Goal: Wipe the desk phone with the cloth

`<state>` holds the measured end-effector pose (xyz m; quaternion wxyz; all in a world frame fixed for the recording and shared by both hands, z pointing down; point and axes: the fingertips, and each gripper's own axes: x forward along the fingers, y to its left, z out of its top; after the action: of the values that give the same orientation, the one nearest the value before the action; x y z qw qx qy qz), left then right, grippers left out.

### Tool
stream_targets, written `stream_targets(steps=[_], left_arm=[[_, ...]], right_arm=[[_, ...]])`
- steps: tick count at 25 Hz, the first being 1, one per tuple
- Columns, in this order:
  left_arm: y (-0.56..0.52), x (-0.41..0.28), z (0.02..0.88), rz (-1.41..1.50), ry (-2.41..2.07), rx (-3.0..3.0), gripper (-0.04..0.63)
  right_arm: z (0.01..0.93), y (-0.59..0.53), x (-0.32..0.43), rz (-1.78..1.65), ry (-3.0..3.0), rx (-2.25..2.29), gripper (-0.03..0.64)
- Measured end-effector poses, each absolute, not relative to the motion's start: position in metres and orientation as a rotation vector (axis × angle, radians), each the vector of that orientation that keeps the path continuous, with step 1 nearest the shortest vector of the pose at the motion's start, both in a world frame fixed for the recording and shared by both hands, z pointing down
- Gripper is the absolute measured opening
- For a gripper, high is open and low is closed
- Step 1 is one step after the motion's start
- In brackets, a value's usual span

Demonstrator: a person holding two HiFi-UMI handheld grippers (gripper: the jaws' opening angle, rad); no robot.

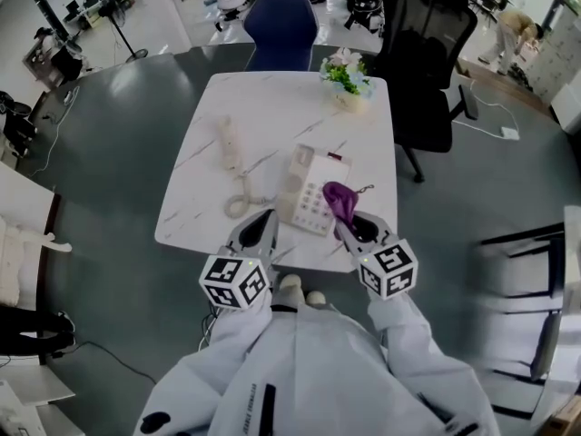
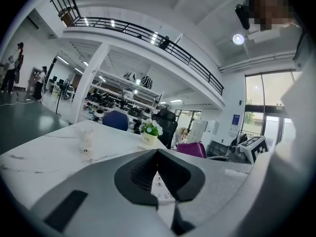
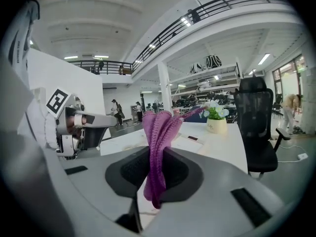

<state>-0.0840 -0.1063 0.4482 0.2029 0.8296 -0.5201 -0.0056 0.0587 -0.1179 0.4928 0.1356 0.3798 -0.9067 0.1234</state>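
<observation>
The white desk phone (image 1: 309,192) lies on the marble table (image 1: 272,107) near its front edge. Its handset (image 1: 229,143) is off the base, further back and to the left, and the coiled cord (image 1: 241,203) runs between them. My right gripper (image 1: 351,226) is shut on a purple cloth (image 1: 339,198), which hangs over the phone's right side. In the right gripper view the cloth (image 3: 160,132) stands pinched between the jaws of that gripper (image 3: 158,154). My left gripper (image 1: 261,228) is shut and holds nothing, just in front of the phone's left corner. Its jaws frame the keypad (image 2: 160,184).
A small pot of flowers (image 1: 345,75) stands at the table's far right corner. A black office chair (image 1: 427,53) sits to the right of the table and a blue chair (image 1: 281,30) behind it. The front table edge is right under both grippers.
</observation>
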Motion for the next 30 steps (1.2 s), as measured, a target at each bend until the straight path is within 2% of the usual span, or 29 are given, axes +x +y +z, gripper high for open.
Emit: stream_targets(steps=[12,30], left_arm=[[-0.135,-0.100,0.455,0.025,-1.409,2.325,-0.003],[-0.198,-0.114,0.480,0.059,-1.177,2.351,-0.003]], right_arm=[[0.482,-0.162,0.070,0.337,-2.558,1.310,0.043],[0.471,-0.253,0.045,0.094,-2.275,1.374,0.043]])
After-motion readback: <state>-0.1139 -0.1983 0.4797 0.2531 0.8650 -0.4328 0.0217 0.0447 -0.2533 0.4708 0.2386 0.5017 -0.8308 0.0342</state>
